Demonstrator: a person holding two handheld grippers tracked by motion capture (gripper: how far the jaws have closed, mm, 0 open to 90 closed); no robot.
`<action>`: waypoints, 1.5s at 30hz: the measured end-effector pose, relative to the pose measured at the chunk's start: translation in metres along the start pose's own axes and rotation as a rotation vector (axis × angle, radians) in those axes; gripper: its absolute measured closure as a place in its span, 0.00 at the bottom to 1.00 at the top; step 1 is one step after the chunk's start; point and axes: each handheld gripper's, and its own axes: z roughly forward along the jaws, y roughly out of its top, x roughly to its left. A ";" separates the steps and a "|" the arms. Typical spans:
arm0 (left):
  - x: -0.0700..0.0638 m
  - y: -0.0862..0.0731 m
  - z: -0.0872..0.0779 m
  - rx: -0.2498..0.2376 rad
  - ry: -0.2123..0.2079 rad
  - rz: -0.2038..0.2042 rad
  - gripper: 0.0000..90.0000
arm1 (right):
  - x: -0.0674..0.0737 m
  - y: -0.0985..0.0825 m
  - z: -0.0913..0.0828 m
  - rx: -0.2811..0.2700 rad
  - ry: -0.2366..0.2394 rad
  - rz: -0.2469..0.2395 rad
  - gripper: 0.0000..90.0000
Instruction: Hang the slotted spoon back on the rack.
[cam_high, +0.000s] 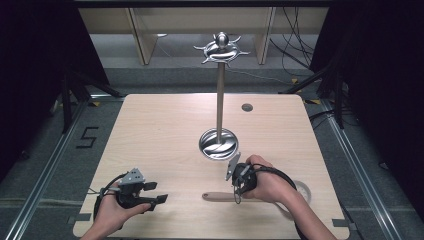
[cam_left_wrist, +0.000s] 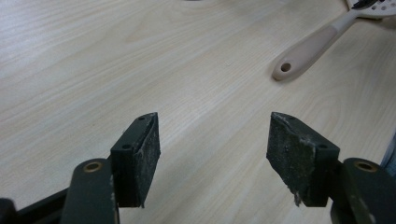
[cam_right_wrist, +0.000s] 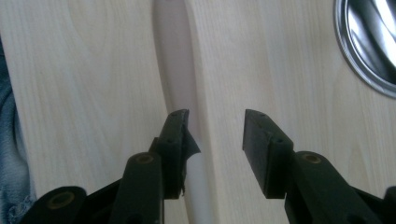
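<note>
High view: right gripper (cam_high: 239, 192) open over spatula handle (cam_high: 218, 196).

Overhead plus gripper close-ups (shared table (cam_high: 165, 130))

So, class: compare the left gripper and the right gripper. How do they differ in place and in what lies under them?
The left gripper is at the near left of the table, far from the stand; the right gripper is just in front of the stand's base. The left gripper has bare wood between its jaws; the right gripper is over the spoon, one jaw above its handle. Both are open and hold nothing.
</note>
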 end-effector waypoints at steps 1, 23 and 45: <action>0.000 0.000 0.000 0.000 0.000 0.000 0.38 | 0.000 0.000 0.000 0.000 0.000 0.000 0.68; 0.002 0.001 0.004 -0.006 -0.015 -0.021 0.38 | 0.011 0.029 0.032 0.037 0.050 -0.118 0.71; 0.003 0.001 0.002 0.007 -0.008 -0.004 0.38 | 0.012 0.035 0.045 0.061 0.071 -0.126 0.70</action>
